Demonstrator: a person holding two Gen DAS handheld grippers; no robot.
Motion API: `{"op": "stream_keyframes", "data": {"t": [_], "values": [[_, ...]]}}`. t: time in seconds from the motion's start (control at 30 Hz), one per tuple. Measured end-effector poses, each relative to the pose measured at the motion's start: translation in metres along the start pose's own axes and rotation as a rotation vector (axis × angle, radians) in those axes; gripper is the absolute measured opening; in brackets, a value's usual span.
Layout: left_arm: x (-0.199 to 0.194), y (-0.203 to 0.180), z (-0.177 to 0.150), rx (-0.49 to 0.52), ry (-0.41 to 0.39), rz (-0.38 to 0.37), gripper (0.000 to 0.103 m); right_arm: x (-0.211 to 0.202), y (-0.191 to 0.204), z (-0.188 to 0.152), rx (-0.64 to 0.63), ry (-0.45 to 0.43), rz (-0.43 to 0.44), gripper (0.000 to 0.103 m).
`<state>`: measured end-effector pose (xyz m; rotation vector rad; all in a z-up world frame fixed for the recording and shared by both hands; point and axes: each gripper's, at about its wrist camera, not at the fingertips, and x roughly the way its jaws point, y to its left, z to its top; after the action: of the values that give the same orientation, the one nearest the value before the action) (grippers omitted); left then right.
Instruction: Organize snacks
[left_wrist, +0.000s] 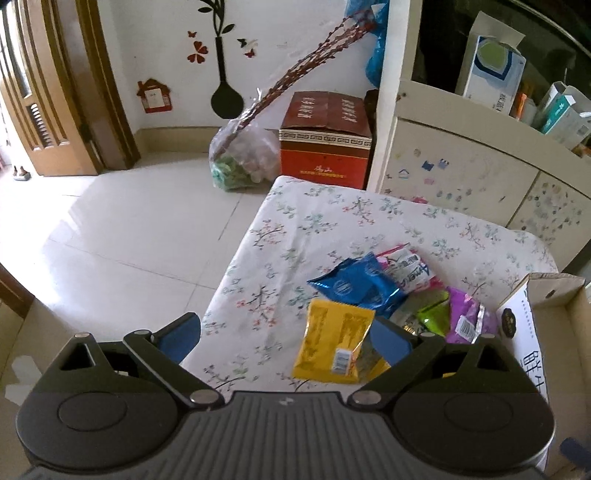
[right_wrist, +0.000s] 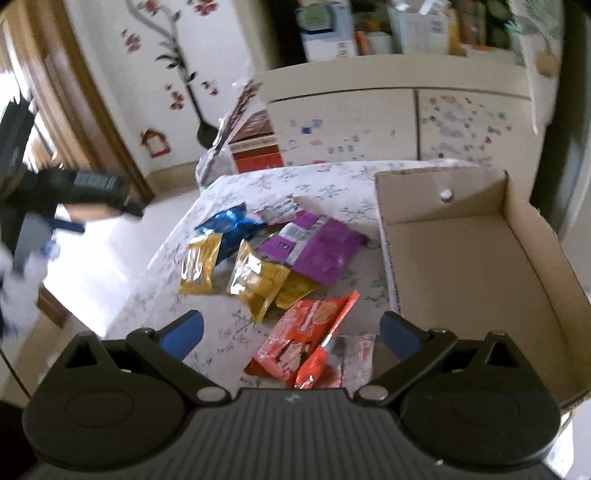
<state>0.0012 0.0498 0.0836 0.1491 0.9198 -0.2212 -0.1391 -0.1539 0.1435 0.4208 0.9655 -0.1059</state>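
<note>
Several snack packets lie on the floral tablecloth (left_wrist: 295, 229). In the left wrist view a yellow packet (left_wrist: 332, 343) lies just ahead of my open left gripper (left_wrist: 291, 332), with a blue packet (left_wrist: 354, 284), a white packet (left_wrist: 410, 269), a green packet (left_wrist: 432, 314) and a purple packet (left_wrist: 465, 317) beyond. In the right wrist view my open right gripper (right_wrist: 291, 332) hovers over an orange-red packet (right_wrist: 299, 343). Gold packets (right_wrist: 201, 266) (right_wrist: 255, 280), a purple packet (right_wrist: 314, 251) and a blue packet (right_wrist: 229, 225) lie farther out. An empty cardboard box (right_wrist: 461, 266) stands on the right.
The cardboard box (left_wrist: 546, 317) edge shows at the right in the left wrist view. A cream cabinet (left_wrist: 461, 166) stands behind the table. A red carton (left_wrist: 325, 140) and a plastic bag (left_wrist: 240, 158) sit on the tiled floor. The left gripper (right_wrist: 74, 192) shows at the far left in the right wrist view.
</note>
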Motion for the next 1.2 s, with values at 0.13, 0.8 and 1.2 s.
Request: {"op": "stream_keyframes", "data": {"t": [0.13,0.8,1.2], "values": [[0.010,-0.009,0.001,0.025,0.019,-0.009,0.101,0.014,0.005,-0.009,0.003,0.049,-0.002,0.089],[0.058,-0.047,-0.014,0.035,0.175,-0.104,0.102,0.054,-0.001,-0.016,0.127,0.110,-0.050,0.052],[0.089,-0.074,-0.019,0.029,0.228,-0.106,0.102,0.051,0.007,-0.017,0.106,0.156,0.099,0.033]]}}
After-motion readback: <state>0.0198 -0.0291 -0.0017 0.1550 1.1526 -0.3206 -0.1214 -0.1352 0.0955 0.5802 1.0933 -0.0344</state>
